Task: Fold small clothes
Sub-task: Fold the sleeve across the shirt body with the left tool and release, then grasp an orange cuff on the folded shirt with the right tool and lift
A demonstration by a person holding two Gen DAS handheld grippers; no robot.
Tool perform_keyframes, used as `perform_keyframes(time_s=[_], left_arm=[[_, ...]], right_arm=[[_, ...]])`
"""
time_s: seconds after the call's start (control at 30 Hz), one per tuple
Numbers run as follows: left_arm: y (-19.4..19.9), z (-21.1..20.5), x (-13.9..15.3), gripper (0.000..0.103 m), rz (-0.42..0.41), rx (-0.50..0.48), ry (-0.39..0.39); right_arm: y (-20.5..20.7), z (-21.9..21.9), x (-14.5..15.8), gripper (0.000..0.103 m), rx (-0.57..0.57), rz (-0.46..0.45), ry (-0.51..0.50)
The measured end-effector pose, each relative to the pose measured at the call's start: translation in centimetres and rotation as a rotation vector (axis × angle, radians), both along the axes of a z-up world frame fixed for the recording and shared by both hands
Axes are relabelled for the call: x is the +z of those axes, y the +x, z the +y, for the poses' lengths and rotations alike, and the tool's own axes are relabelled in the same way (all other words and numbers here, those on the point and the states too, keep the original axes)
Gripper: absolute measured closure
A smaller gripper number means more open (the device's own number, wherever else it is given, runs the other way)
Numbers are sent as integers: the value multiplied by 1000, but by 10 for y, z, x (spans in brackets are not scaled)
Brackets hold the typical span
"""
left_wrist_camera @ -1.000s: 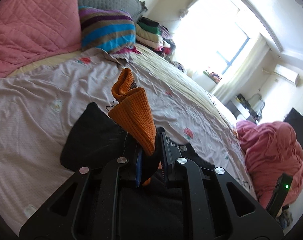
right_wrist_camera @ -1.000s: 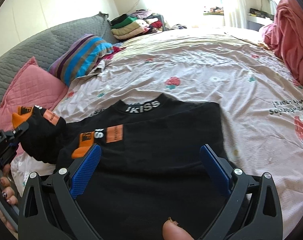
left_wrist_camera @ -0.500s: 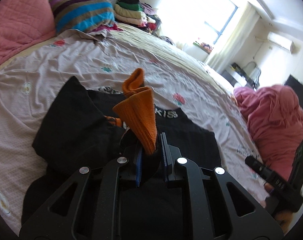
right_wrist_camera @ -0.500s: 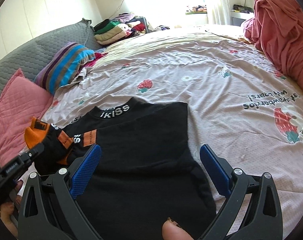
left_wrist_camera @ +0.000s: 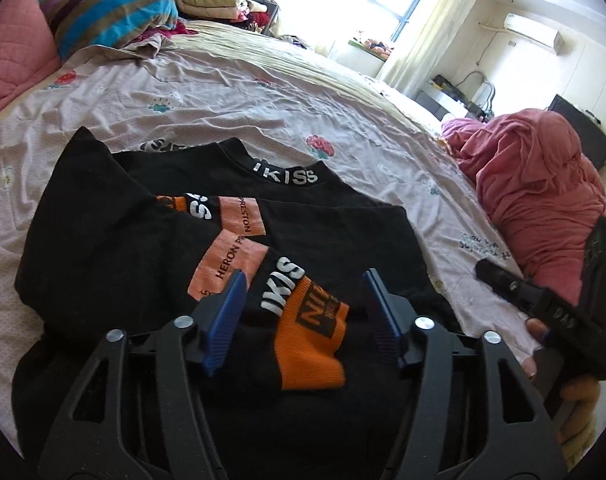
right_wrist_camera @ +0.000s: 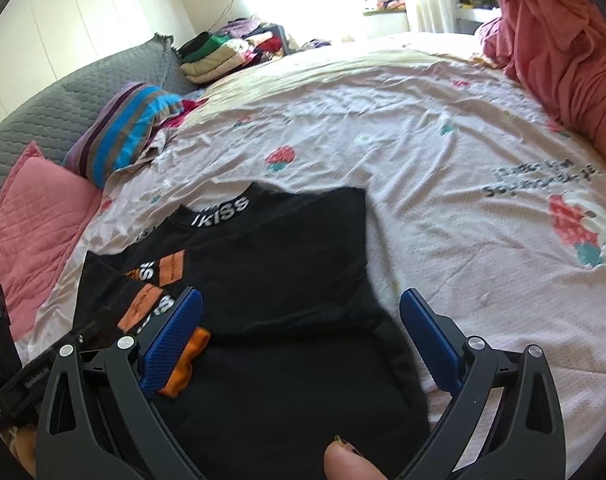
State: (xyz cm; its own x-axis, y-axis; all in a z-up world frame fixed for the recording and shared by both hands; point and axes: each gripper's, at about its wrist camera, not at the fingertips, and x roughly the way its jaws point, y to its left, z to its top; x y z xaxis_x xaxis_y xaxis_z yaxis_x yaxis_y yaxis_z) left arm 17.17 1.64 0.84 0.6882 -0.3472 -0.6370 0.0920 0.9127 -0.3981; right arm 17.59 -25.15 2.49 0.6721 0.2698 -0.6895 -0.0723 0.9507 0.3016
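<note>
A black top (left_wrist_camera: 335, 216) with a white-lettered collar lies flat on the bed (left_wrist_camera: 263, 92); it also shows in the right wrist view (right_wrist_camera: 287, 280). Its left sleeve, with an orange cuff (left_wrist_camera: 311, 344) and orange patches, is folded across the body. My left gripper (left_wrist_camera: 303, 312) is open, its blue pads either side of the cuff, not holding it. My right gripper (right_wrist_camera: 299, 340) is open and empty, low over the top's lower right part. The cuff (right_wrist_camera: 183, 364) peeks out beside its left pad.
A pink quilted pillow (right_wrist_camera: 35, 208) and a striped pillow (right_wrist_camera: 131, 128) lie at the bed's head. Folded clothes (right_wrist_camera: 223, 56) are stacked behind. A pink blanket heap (left_wrist_camera: 543, 184) sits at the right. The right gripper's body (left_wrist_camera: 551, 304) shows in the left wrist view.
My left gripper carried the orange-cuffed sleeve across onto the top's body, lowered it and opened, letting it go. The right gripper stayed open and shifted slightly.
</note>
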Motion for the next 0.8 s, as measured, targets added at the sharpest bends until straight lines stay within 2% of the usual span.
perform_keyframes(time_s=[0.1, 0.2, 0.3, 0.4, 0.5, 0.53, 0.57, 0.63, 0.7, 0.8], left_arm=[[-2, 12, 5, 37, -19, 28, 17], [-2, 35, 10, 25, -38, 101, 67], [-4, 61, 10, 17, -44, 174, 69], [-8, 84, 9, 11, -54, 240, 79], [-13, 97, 10, 10, -65, 282, 88], [-14, 101, 10, 10, -67, 289, 85], [-15, 104, 9, 10, -68, 297, 82], [-17, 110, 7, 10, -68, 312, 77], [-18, 116, 6, 10, -63, 334, 72], [-22, 123, 6, 10, -62, 365, 74]], right_arm=[[4, 16, -10, 5, 60, 54, 13], [5, 43, -25, 5, 148, 115, 28], [6, 70, -40, 5, 207, 179, 49], [9, 95, -50, 5, 234, 221, 54], [12, 114, -55, 5, 239, 221, 41], [14, 122, -56, 8, 239, 214, 28], [16, 125, -56, 17, 238, 214, 20], [19, 131, -58, 22, 238, 215, 18], [22, 136, -59, 32, 226, 213, 12], [23, 139, -58, 65, 223, 193, 16]])
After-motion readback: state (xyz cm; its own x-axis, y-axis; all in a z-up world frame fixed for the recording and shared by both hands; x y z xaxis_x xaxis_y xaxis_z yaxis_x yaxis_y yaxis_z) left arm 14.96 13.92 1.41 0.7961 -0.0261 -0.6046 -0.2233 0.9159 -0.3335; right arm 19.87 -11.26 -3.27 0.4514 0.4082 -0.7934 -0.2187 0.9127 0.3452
